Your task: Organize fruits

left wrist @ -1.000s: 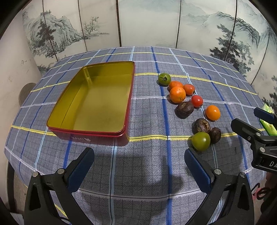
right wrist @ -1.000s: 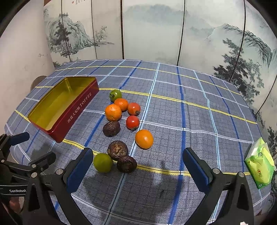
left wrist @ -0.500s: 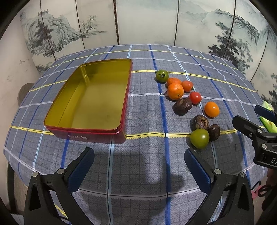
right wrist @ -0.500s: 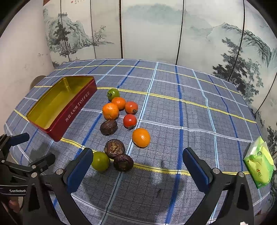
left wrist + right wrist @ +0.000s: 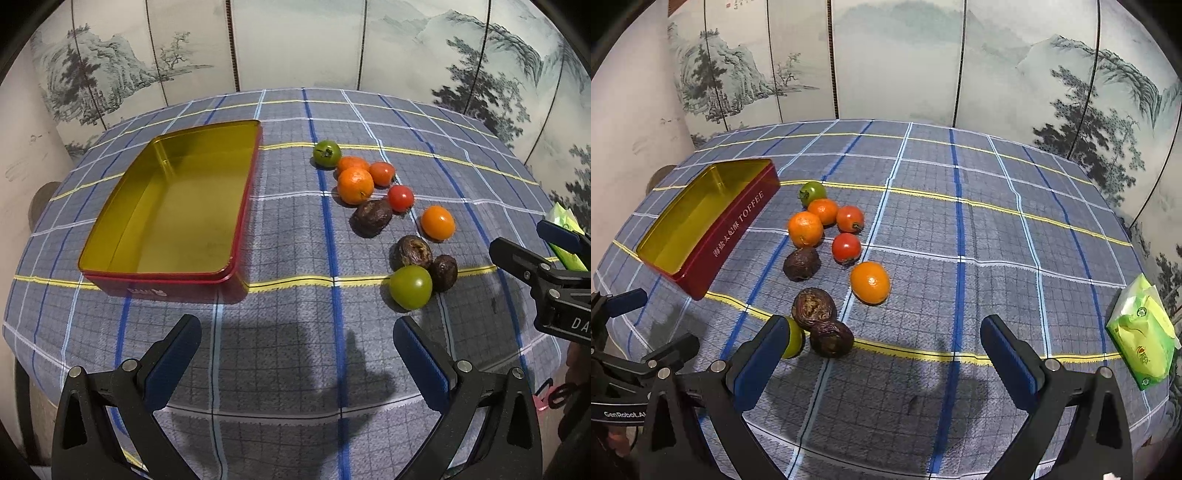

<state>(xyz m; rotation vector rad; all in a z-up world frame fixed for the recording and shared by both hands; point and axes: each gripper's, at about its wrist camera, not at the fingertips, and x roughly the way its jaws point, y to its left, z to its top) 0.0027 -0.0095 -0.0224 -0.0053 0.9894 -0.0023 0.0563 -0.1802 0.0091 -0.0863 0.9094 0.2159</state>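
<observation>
A red toffee tin (image 5: 236, 206) with a gold inside (image 5: 701, 254) lies open and empty on the plaid tablecloth. To its right lie several fruits in a loose line: a green tomato (image 5: 326, 153), oranges (image 5: 355, 185), red tomatoes (image 5: 400, 198), dark wrinkled passion fruits (image 5: 371, 217) and a green fruit (image 5: 410, 287) nearest me. My left gripper (image 5: 295, 354) is open and empty above the near table edge. My right gripper (image 5: 882, 350) is open and empty; its left finger partly hides the green fruit (image 5: 795, 342).
A green tissue pack (image 5: 1143, 341) lies at the table's right edge. A painted folding screen (image 5: 295, 48) stands behind the table. The right gripper (image 5: 532, 258) shows at the right of the left wrist view; the left gripper (image 5: 639, 325) at the lower left of the right wrist view.
Both grippers have drawn back and risen slightly, so the tin and fruits sit a bit farther off. Nothing on the table has moved.
</observation>
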